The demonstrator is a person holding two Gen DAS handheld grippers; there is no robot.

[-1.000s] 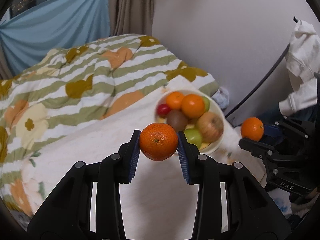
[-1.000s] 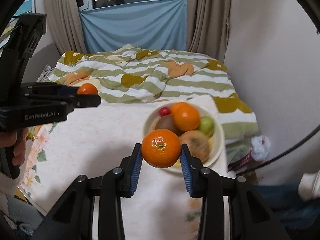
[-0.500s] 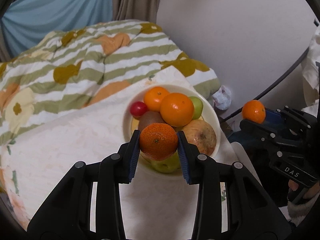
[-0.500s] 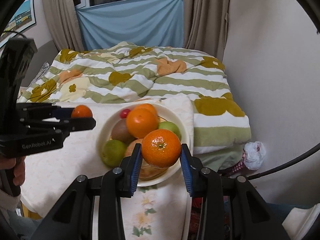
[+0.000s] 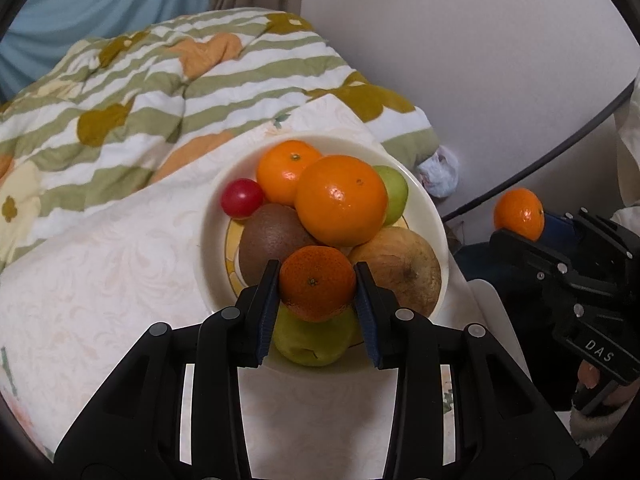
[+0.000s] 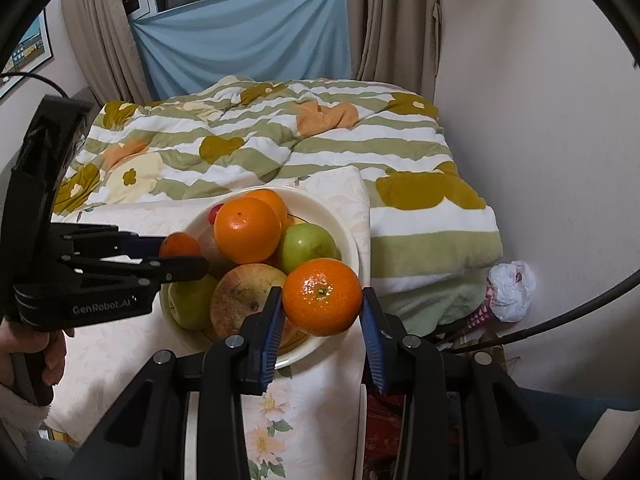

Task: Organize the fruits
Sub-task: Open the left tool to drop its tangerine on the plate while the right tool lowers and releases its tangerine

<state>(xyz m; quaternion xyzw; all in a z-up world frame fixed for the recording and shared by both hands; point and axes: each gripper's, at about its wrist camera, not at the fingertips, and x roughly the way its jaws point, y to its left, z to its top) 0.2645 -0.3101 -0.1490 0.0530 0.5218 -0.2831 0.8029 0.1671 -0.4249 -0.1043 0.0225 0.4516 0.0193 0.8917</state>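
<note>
My left gripper (image 5: 317,292) is shut on a small darker mandarin (image 5: 317,282), held just above the near side of the cream fruit bowl (image 5: 424,200). The bowl holds a large orange (image 5: 341,200), another mandarin (image 5: 286,172), a kiwi (image 5: 269,240), a red plum (image 5: 241,197), green apples (image 5: 308,344) and a brownish pear (image 5: 404,268). My right gripper (image 6: 322,308) is shut on a brighter mandarin (image 6: 322,296) over the bowl's (image 6: 344,224) right near rim. The left gripper (image 6: 182,258) shows at the bowl's left side in the right wrist view.
The bowl stands on a small table with a cream floral cloth (image 5: 100,272), beside a bed with a green striped quilt (image 6: 280,140). A white wall (image 6: 540,120) is on the right, with a crumpled plastic bag (image 6: 510,290) and cables on the floor. A person's hand (image 6: 52,356) grips the left handle.
Both grippers have come in over the bowl and sunk toward it, each still holding its mandarin. The bowl now fills more of both views.
</note>
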